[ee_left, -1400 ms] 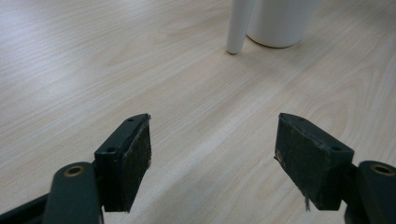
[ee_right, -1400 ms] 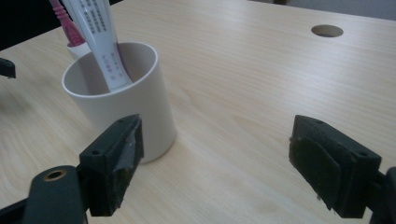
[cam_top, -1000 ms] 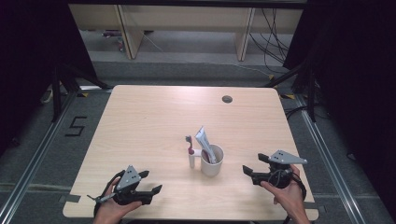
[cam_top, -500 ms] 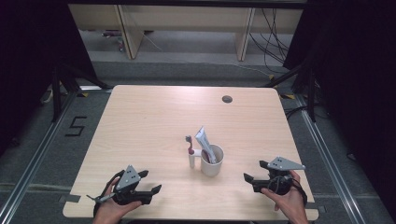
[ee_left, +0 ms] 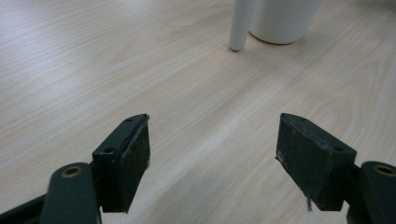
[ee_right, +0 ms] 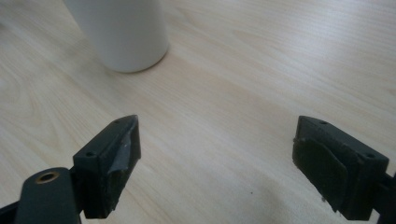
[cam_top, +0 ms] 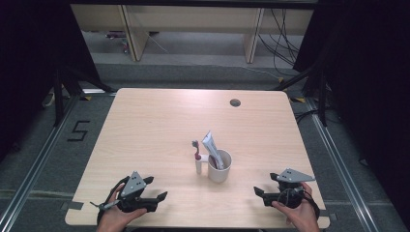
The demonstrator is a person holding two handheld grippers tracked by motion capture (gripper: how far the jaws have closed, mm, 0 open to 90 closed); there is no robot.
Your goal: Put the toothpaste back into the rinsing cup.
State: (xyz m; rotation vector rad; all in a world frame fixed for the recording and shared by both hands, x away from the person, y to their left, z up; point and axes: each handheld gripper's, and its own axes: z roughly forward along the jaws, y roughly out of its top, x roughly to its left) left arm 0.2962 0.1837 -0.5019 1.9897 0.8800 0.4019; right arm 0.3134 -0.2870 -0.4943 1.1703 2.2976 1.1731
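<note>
A pale wooden table (cam_top: 159, 125) stands on a grey floor before dark curtains and beige shelving, its far right bearing a small round cable hole (cam_top: 235, 102). Near its middle sits a white cylindrical cup (cam_top: 219, 166) holding a white toothpaste tube (cam_top: 211, 146); a white toothbrush with a red head (cam_top: 197, 157) stands upright just left of it, touching or nearly so. The left gripper (cam_top: 153, 189) and right gripper (cam_top: 265, 186) rest near the front edge, both spread wide and empty. Reaching the cup probably calls for a level approach, minding the toothbrush beside it.
</note>
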